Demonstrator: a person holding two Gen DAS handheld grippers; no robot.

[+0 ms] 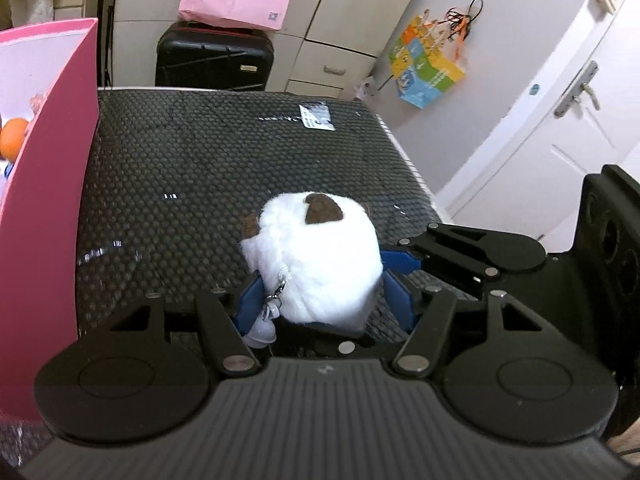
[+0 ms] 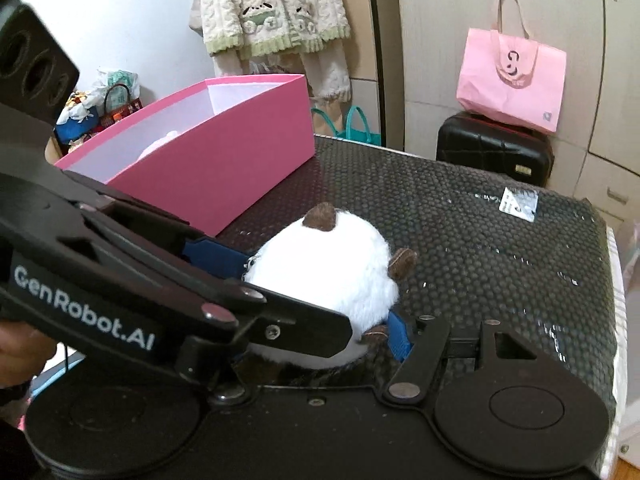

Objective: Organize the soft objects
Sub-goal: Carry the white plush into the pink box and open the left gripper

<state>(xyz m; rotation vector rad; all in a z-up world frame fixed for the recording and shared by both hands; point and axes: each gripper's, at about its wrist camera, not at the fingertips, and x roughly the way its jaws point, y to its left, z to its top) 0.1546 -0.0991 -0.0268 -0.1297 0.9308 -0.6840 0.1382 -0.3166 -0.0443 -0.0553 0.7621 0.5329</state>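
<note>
A round white plush toy [image 1: 316, 260] with brown ears sits low over the black bubble-textured mat [image 1: 180, 168]. It has a small clasp and charm [image 1: 264, 320] hanging at its near side. My left gripper [image 1: 320, 304] has its blue pads against the toy's two sides and is shut on it. My right gripper [image 2: 320, 354] comes in from the right. One of its blue fingers [image 2: 400, 336] presses the plush toy [image 2: 320, 264], and the other is hidden under the left gripper [image 2: 276, 296]. The open pink box [image 2: 220, 168] stands to the left.
The pink box [image 1: 60, 152] holds an orange ball [image 1: 14, 142]. A white label [image 2: 518, 200] is stuck on the mat [image 2: 500, 272]. Behind the table are a black suitcase [image 2: 494, 152] with a pink bag [image 2: 512, 80] on top, and cabinets. A hand [image 2: 20, 348] holds the left gripper.
</note>
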